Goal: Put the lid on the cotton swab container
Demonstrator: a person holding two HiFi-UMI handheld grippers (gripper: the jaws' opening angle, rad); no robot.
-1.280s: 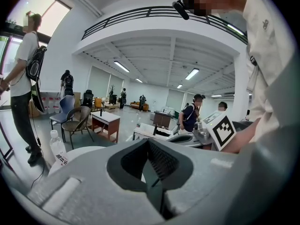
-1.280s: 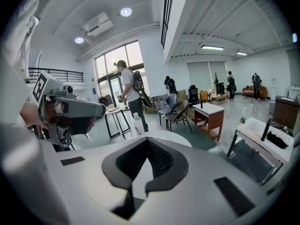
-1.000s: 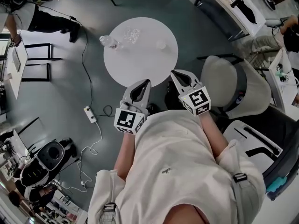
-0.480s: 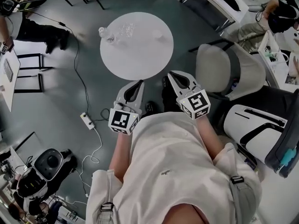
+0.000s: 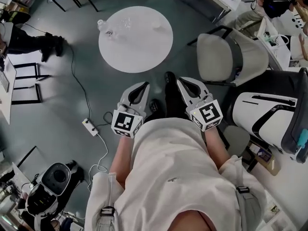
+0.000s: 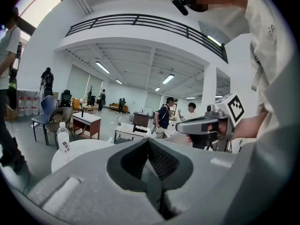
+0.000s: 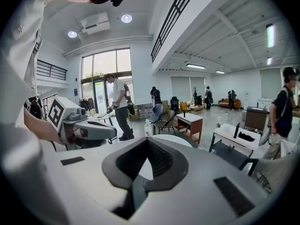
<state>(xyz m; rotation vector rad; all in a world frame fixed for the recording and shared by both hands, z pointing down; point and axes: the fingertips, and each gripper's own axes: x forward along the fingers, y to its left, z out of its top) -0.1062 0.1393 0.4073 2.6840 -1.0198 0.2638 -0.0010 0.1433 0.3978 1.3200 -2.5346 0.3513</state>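
The round white table stands well ahead of me across the floor. On its far side sit a small clear container and a small pale round piece; both are too small to make out in detail. My left gripper and right gripper are held side by side in front of my body, over the floor and far short of the table. Both are shut with nothing in them. In the left gripper view the jaws meet; in the right gripper view the jaws also meet.
A plastic water bottle stands at the table's far left. A grey chair is to the right, a white machine beside it. A power strip and cable lie on the floor at left. People stand in the hall beyond.
The table has slid farther away and higher in the head view. Both grippers have drawn back from it together, still shut. More of the chair and white machine shows at right.
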